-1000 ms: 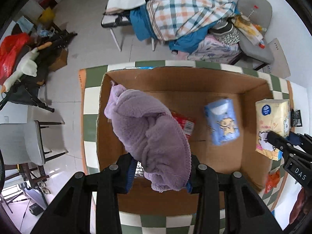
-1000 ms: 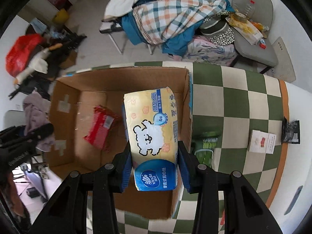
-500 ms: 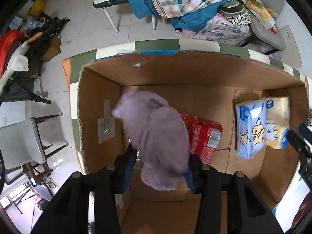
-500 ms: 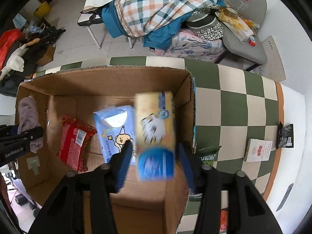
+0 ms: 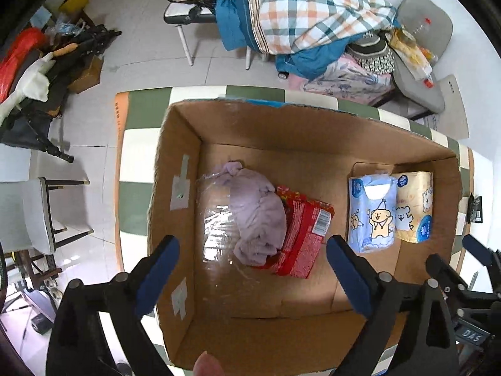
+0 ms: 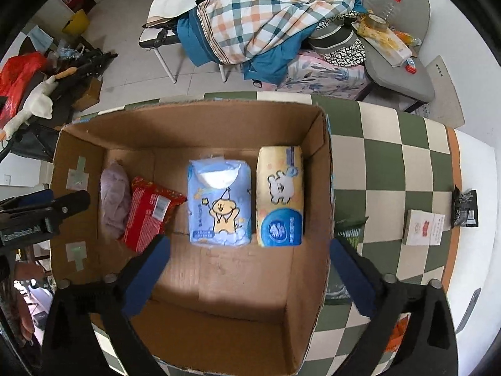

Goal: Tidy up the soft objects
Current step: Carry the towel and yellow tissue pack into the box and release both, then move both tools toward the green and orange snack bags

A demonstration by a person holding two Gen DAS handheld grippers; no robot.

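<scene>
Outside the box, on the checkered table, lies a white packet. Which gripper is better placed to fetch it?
Right, probably. The right gripper hangs open nearest the white packet; the left gripper, also open, is over the box's far side.

One cardboard box holds two tissue packs, one purple cloth, one red packet.

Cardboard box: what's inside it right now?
Inside the cardboard box: purple cloth overlapping a red packet, blue tissue pack, yellow tissue pack. Anything beneath the cloth is hidden.
</scene>
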